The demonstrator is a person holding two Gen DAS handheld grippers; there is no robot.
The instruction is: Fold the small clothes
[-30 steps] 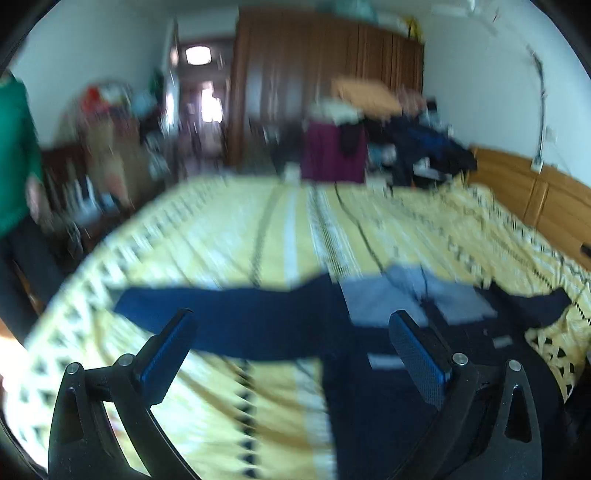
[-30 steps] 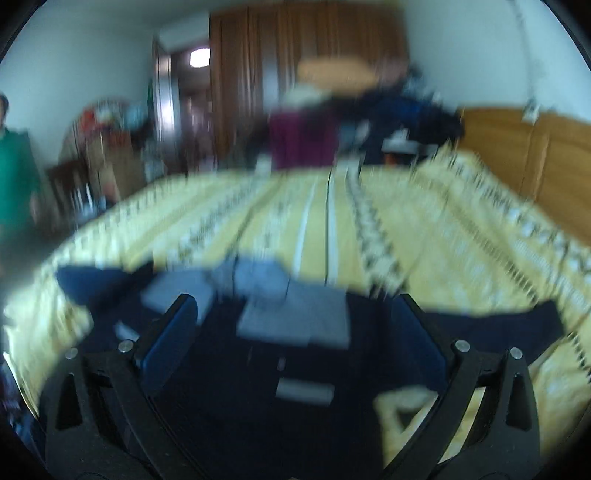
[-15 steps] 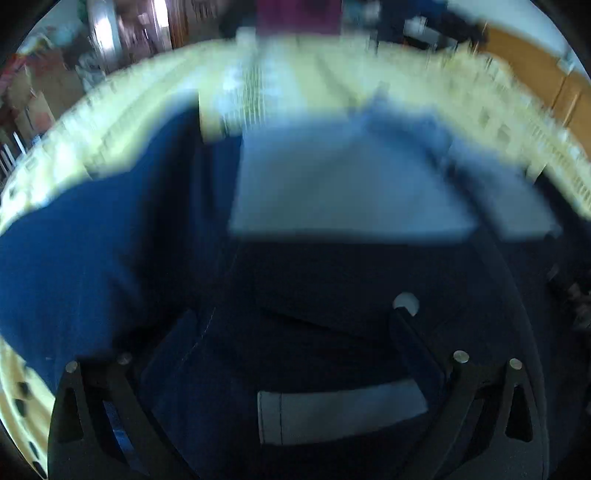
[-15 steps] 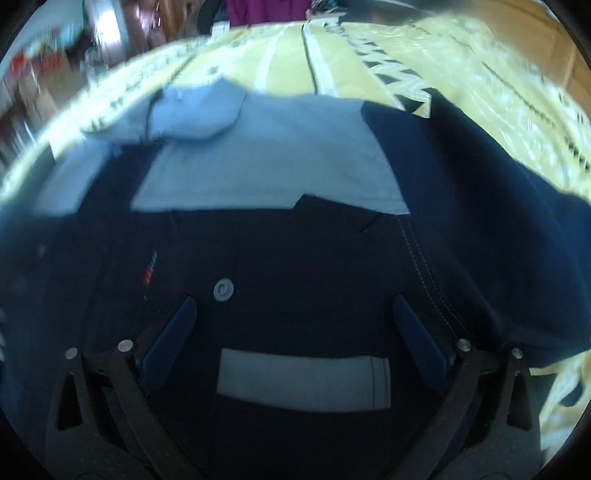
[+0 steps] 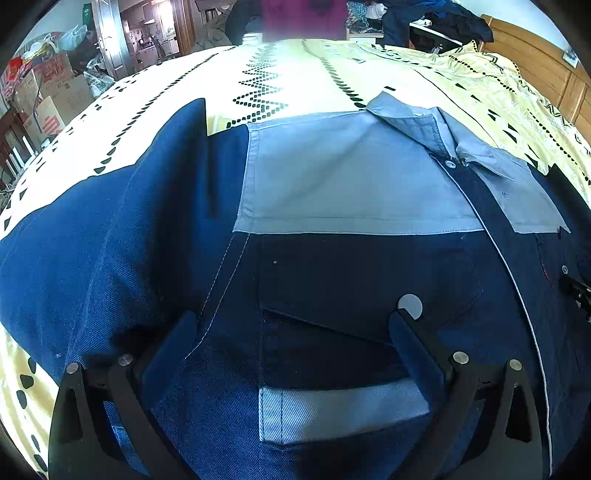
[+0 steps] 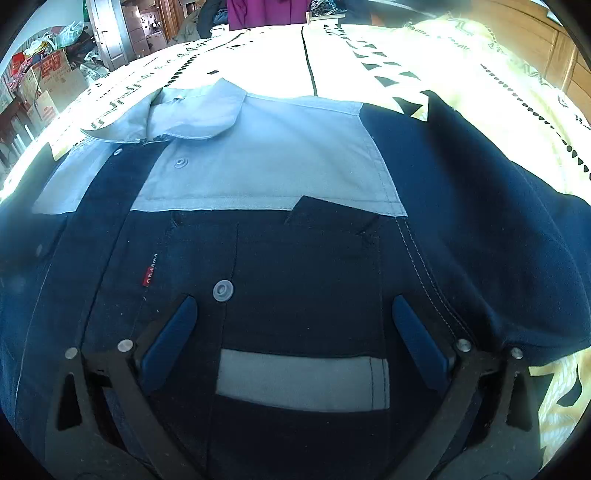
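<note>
A navy and grey shirt lies front-up on the yellow patterned bedspread, its small red tag bearing white writing too tiny to read, while the left gripper and right gripper hover just above its 2 chest pockets, fingers spread wide and gripping nothing.

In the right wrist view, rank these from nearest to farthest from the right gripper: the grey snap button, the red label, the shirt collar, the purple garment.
1. Grey snap button, just ahead of the right gripper, beside its left jaw.
2. Red label, a little farther, to the left.
3. Shirt collar, upper left, at the shirt's far end.
4. Purple garment, beyond the bed, top centre.
</note>
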